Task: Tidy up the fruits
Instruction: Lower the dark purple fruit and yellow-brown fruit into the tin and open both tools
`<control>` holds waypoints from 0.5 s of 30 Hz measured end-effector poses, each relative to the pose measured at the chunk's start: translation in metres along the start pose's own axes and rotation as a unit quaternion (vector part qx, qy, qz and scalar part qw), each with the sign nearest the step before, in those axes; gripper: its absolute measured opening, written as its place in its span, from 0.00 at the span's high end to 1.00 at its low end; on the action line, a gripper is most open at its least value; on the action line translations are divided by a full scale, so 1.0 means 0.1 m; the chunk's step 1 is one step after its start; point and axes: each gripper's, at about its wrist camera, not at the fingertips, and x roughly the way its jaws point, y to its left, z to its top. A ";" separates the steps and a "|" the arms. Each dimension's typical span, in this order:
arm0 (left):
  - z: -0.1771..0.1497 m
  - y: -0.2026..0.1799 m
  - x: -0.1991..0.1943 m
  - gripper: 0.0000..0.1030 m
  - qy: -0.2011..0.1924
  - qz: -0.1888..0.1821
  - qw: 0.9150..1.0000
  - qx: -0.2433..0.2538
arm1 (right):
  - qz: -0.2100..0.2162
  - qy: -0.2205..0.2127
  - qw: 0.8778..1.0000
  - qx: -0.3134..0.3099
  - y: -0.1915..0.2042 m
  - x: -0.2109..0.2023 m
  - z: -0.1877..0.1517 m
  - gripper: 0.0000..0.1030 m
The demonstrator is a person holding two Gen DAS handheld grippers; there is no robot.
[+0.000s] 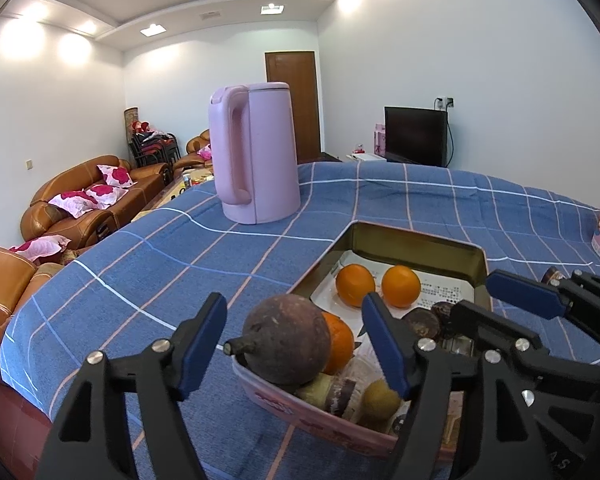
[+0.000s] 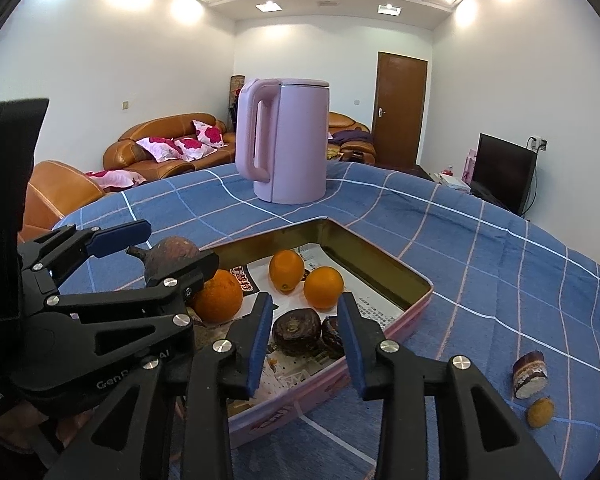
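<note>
Blue checked cloth (image 1: pixel 140 272) covers the bench in a living room with brown sofas (image 1: pixel 96 196) at the left of the frame and a dark television (image 1: pixel 415 135) at the right; a pink kettle (image 1: pixel 256 152) stands upright on the cloth beyond the work, well apart from it. Nearer, a shallow pink tin tray (image 2: pixel 380 334) lined with printed paper gathers the fruit, its walls likely meant to stop round things rolling off; two oranges (image 2: pixel 323 287) sit touching near its middle, a third orange (image 2: pixel 217 296) lies at its left side, and a dark ridged fruit (image 2: pixel 296 332) rests near the front wall. In the left wrist view the left claw (image 1: pixel 296 342) stands wide around a large brown round fruit (image 1: pixel 286 340) perched at the tray's near corner on smaller pieces; its pads appear clear of the skin, so the fruit seems set down rather than carried. The right claw (image 2: pixel 305 344) is narrow but parted, holding nothing, its pads flanking the dark ridged fruit without visibly touching. Lower right in the right wrist view, a cut dark piece (image 2: pixel 530 375) and a small yellow fruit (image 2: pixel 540 412) lie on the cloth outside the tray, probably still to be collected.
</note>
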 end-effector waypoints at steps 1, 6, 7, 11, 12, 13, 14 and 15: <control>0.00 0.00 0.00 0.28 0.000 0.000 1.000 0.000 | 0.000 0.000 1.000 0.001 -0.01 0.00 0.00 0.64; 0.00 -0.01 -0.02 0.27 -0.003 0.000 1.000 0.001 | -0.005 -0.005 1.000 0.003 -0.02 -0.03 0.00 0.64; 0.01 -0.02 -0.03 0.27 -0.003 0.001 1.000 0.002 | -0.006 -0.007 1.000 0.004 -0.02 -0.04 -0.01 0.64; 0.02 -0.04 -0.04 0.25 -0.004 0.002 1.000 0.003 | -0.007 -0.011 1.000 0.009 -0.05 -0.07 -0.02 0.63; 0.02 -0.05 -0.04 0.25 -0.004 0.002 1.000 0.004 | -0.007 -0.011 1.000 0.010 -0.05 -0.07 -0.02 0.63; 0.02 -0.05 -0.04 0.25 -0.005 0.002 1.000 0.004 | -0.007 -0.011 1.000 0.010 -0.06 -0.07 -0.03 0.63; 0.02 -0.06 -0.05 0.25 -0.005 0.002 1.000 0.005 | -0.006 -0.012 1.000 0.012 -0.07 -0.08 -0.03 0.63; 0.03 -0.06 -0.04 0.24 -0.005 0.002 1.000 0.005 | -0.007 -0.013 1.000 0.013 -0.08 -0.08 -0.03 0.63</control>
